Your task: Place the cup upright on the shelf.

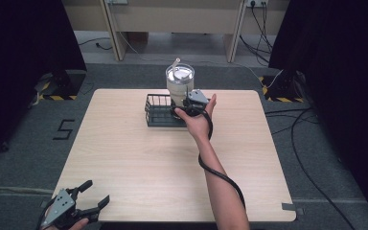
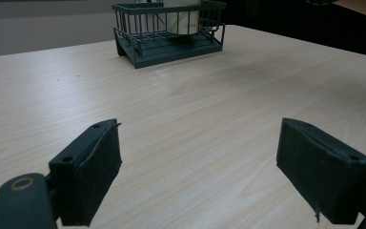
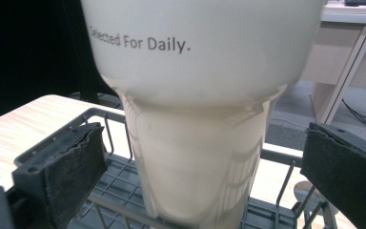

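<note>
A white tumbler (image 3: 200, 114) stands in a dark wire basket (image 1: 157, 111) at the table's far centre. The right gripper (image 1: 188, 104), arm stretched far fwd, has jaws apart either side of the cup's narrow base w/o touching. Best closed evenly, low, square-on. The left gripper (image 2: 200, 167) rests near-left, jaws wide apart.

Near and to both sides the surface (image 1: 139, 163) lies bare for passage; at the far middle the basket (image 1: 156, 116) and cup (image 1: 179, 84) block the way.
</note>
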A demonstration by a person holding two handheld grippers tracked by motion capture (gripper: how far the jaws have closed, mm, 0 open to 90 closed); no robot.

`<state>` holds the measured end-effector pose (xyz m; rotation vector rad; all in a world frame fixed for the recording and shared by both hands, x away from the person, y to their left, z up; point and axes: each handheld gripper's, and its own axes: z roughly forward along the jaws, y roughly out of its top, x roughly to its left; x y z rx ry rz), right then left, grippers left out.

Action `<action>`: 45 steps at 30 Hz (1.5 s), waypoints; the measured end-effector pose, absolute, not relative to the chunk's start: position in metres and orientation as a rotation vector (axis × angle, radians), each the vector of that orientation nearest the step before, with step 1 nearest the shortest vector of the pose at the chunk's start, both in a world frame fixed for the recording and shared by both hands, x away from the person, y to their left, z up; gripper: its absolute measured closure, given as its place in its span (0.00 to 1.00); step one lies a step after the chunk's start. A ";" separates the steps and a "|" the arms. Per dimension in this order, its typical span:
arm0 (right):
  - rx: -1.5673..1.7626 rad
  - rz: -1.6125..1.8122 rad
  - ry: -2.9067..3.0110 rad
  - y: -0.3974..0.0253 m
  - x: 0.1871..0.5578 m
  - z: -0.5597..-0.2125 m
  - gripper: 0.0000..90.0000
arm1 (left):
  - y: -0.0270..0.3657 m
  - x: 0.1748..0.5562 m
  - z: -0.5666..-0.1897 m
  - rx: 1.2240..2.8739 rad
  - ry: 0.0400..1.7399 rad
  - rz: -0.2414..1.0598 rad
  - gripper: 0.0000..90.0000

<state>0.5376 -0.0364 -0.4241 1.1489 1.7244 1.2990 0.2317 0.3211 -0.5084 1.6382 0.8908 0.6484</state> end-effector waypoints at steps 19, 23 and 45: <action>1.152 1.312 1.741 -0.059 0.509 -0.420 0.05 | 0.320 0.233 -0.509 1.645 0.890 0.648 0.16; 1.162 1.314 1.740 -0.063 0.502 -0.422 0.06 | 0.319 0.233 -0.509 1.645 0.889 0.649 0.16; 1.214 1.324 1.747 -0.094 0.471 -0.431 0.08 | 0.317 0.233 -0.509 1.648 0.890 0.644 0.16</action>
